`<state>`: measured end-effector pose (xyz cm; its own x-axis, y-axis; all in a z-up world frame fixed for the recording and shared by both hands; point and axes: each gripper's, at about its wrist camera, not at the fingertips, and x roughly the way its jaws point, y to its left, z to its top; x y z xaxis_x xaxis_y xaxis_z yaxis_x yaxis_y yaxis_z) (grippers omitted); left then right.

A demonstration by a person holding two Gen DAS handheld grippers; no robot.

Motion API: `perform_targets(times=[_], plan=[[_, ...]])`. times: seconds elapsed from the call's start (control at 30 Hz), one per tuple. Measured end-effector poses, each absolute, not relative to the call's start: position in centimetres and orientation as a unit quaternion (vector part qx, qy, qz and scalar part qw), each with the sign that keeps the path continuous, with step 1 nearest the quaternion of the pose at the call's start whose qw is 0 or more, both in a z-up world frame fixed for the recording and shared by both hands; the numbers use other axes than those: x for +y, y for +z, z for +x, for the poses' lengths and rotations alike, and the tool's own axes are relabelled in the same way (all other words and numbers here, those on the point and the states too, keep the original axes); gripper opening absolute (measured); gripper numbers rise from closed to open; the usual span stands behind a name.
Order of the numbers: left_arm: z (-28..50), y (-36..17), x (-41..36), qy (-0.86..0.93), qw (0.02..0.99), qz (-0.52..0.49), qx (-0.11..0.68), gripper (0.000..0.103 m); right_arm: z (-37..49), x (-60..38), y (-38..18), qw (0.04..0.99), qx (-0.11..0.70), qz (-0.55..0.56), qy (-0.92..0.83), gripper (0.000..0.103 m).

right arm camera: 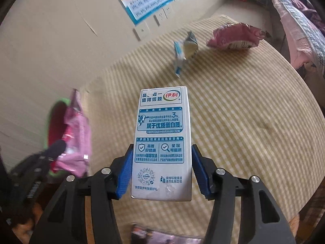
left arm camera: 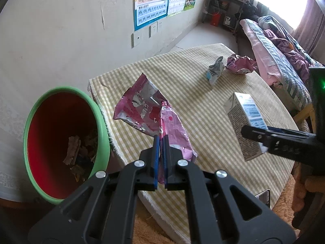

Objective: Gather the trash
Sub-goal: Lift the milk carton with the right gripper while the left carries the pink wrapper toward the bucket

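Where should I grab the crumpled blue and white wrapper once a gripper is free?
Probably its raised upper end. The crumpled blue and white wrapper stands in a tall, narrow ridge on the checked tablecloth, so come from above with one finger on each flat side and close across the thin fold. The pink bag beside it lies apart, leaving room.

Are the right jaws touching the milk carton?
Touching. The right wrist view shows both blue pads of the right gripper pressed against the sides of the milk carton, with no gap visible.
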<state>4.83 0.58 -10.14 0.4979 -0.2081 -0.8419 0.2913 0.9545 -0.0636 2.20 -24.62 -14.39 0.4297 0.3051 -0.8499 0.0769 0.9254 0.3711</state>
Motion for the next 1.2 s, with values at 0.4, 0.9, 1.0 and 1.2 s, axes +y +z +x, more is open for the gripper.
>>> perform_targets(times=[0.4,0.9,1.0,1.2], plan=[[5.1,-8.9,2.4,-0.13,0.872,0.034,0.47,0.003,1.1,-22.7,-11.0,0.835,0.508,0.186,0.103,0.053],[5.3,-9.1,4.5,-0.108,0.873,0.026,0.475,0.003,1.9,-21.5,-10.6,0.835,0.505,0.183,0.121,0.053],[5.3,-9.1,5.0,-0.103,0.873,0.025,0.475,0.003,2.0,-21.4,-10.7,0.834,0.505,0.182,0.123,0.053],[5.2,-9.0,6.1,-0.089,0.876,0.024,0.473,0.003,2.0,-21.2,-10.7,0.834,0.506,0.18,0.124,0.053]])
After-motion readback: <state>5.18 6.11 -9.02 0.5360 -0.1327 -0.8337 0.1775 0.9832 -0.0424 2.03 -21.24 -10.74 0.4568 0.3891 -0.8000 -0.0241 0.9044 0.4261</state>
